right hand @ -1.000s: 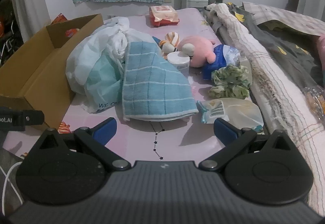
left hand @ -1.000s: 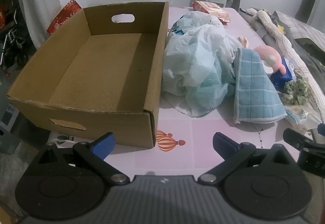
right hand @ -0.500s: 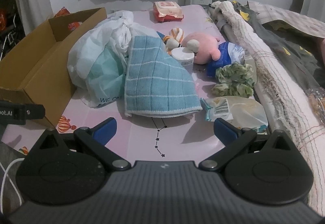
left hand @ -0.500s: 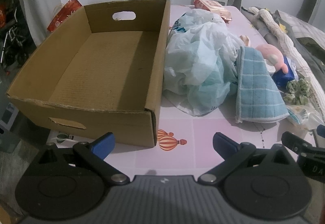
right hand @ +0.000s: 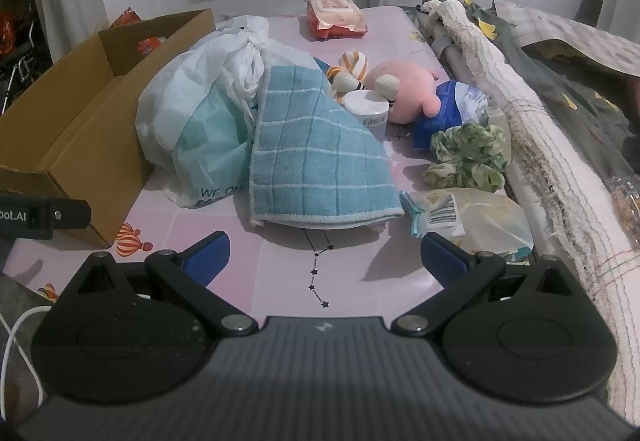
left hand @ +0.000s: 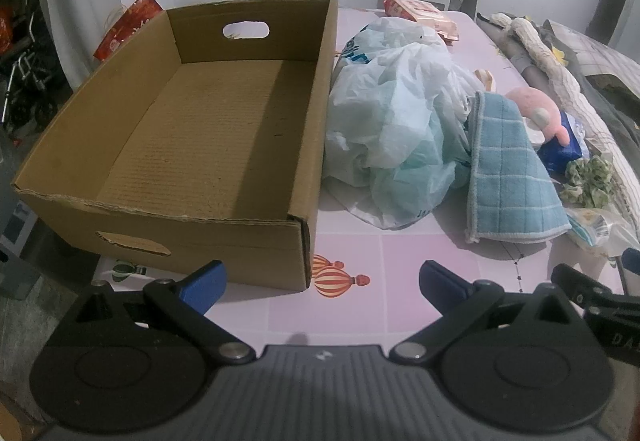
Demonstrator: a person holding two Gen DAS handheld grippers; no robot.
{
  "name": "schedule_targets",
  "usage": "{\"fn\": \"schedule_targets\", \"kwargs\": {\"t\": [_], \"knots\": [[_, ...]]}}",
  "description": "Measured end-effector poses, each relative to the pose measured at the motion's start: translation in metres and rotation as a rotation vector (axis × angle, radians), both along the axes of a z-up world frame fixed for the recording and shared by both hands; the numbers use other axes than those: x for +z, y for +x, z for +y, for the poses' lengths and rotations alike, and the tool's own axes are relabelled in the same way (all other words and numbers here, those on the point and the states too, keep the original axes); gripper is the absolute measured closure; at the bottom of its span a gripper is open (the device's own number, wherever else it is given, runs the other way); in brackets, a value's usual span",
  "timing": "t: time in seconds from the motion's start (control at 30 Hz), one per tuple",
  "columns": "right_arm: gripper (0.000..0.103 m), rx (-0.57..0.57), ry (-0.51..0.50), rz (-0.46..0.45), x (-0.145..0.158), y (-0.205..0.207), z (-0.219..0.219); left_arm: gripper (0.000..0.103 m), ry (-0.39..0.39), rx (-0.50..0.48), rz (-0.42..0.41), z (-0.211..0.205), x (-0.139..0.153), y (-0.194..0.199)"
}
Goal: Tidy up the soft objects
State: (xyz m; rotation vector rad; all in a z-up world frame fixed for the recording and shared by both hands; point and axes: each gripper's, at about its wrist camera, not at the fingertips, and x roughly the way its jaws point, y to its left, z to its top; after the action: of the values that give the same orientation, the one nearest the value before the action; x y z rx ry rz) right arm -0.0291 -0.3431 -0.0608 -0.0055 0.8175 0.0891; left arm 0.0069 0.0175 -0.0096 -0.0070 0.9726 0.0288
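right wrist view: both grippers, right gripper (right hand: 324,253) and left gripper (left hand: 322,281), wide open, holding nothing; blue towel (right hand: 316,153) nearest, cardboard box (left hand: 192,145) waiting left.

The counter (right hand: 276,273) wears a pink tiled cover printed with balloons and a star line. On its left side sits an open cardboard box (left hand: 208,145), and just beside it a heap of plastic bags (right hand: 200,121). A blue checked towel (right hand: 312,161) leans against the heap. Farther right lie a pink plush toy (right hand: 404,89), a white tub (right hand: 366,111), a green scrunchie (right hand: 466,157), a crumpled clear packet (right hand: 468,221) and what may be a blue pouch (right hand: 452,109). A red wipes pack (right hand: 336,19) rests at the far end.
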Motion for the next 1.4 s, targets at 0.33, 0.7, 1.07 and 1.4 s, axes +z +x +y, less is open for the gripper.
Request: {"fn": "schedule_targets", "kwargs": {"t": [0.33, 0.7, 1.07, 1.4], "knots": [[0.001, 0.002, -0.004, 0.005, -0.002, 0.002, 0.001, 0.000, -0.002, 0.004, 0.002, 0.001, -0.001, 0.002], [0.001, 0.009, -0.004, 0.009, -0.003, 0.003, 0.004, 0.000, -0.003, 0.003, 0.005, 0.001, -0.001, 0.002], [0.001, 0.008, -0.001, 0.010, -0.004, 0.003, 0.004, 0.000, -0.007, 0.003, 0.011, 0.001, -0.003, 0.001], [0.001, 0.026, 0.024, -0.039, -0.007, -0.009, -0.010, 0.000, -0.009, -0.040, -0.019, -0.014, -0.001, -0.002]]}}
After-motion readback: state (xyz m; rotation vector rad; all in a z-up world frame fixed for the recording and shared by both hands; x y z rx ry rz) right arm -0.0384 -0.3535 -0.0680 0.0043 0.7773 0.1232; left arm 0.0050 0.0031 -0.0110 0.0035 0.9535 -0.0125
